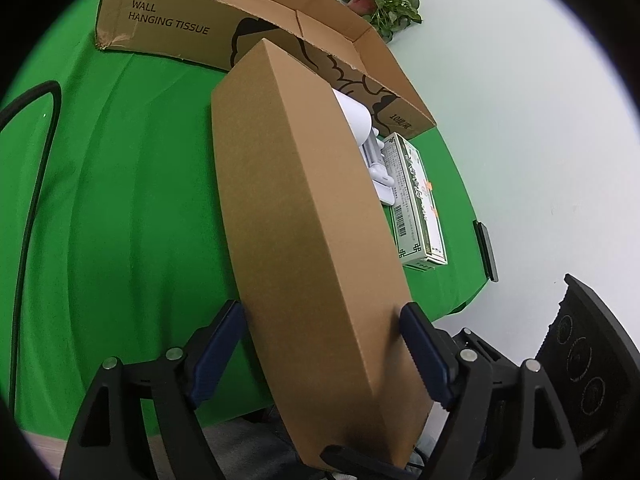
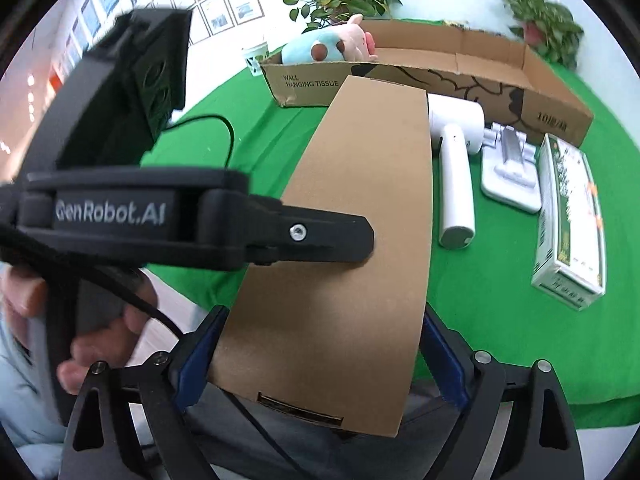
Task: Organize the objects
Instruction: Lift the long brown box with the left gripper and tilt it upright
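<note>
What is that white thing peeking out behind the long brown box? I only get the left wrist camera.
Observer: It looks like a white hair dryer, lying on the green cloth beside the long brown box.
Operator: Is anything hiding past the big carton?
Observer: Yes, a patterned cup stands just past the left corner of the big carton.
Operator: Who carries my camera's gripper?
Observer: A person's hand is wrapped around the handle of the left gripper.
</note>
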{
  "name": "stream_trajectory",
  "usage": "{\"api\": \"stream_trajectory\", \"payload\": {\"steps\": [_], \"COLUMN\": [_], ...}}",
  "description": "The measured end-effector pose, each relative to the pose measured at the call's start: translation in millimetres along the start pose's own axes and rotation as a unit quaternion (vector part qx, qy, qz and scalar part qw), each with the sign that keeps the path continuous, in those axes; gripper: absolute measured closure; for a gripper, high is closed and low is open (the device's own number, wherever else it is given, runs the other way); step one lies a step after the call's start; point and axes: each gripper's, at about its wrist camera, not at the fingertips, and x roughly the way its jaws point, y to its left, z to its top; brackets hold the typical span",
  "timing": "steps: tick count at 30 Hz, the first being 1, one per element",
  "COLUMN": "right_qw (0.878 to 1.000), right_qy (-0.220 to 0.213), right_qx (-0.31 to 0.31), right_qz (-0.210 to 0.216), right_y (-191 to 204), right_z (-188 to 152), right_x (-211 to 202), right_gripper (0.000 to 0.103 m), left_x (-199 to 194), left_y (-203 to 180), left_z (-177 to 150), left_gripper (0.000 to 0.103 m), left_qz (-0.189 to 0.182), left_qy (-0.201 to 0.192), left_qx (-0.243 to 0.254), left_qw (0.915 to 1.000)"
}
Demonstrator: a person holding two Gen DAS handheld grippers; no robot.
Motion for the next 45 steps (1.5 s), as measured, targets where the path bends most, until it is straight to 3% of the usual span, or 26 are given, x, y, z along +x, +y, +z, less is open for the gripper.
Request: {"api": "stream_trajectory", "payload": {"steps": [17, 27, 37, 45], "right_qw": [0.998, 0.997, 0.989, 0.981], "right_qy": [-0.031, -0.075, -0.148, -0.186], "right_qx": [0.011, 0.003, -0.02, -0.039], "right_qz": [0.044, 0.027, -0.019, -0.036], "right_y": [2.6, 5.5, 8.3, 7.2], "right_z": [-2.7, 2.7, 54.8, 115.7], "right_x": [-20.1, -43.4, -70.7, -80.1], "right_gripper": [0.015, 0.015, 0.015, 0.016], "left_x": [-10.2, -26.8, -45.4, -71.2], "left_y": [0.4, -38.1, -81.2, -86.8], "left_z": [0.8, 17.4, 74.8, 127.1], "left_gripper": [0.017, 0.019, 0.023, 0.023], "left_qz": [-0.008, 0.009, 0.013, 0.023], "left_qy": [-0.008, -0.056, -0.112, -0.143], "left_qx": [-0.016, 0.064, 0.13, 0.154], "left_qw": [0.9998, 0.9963, 0.9851, 0.9774]}}
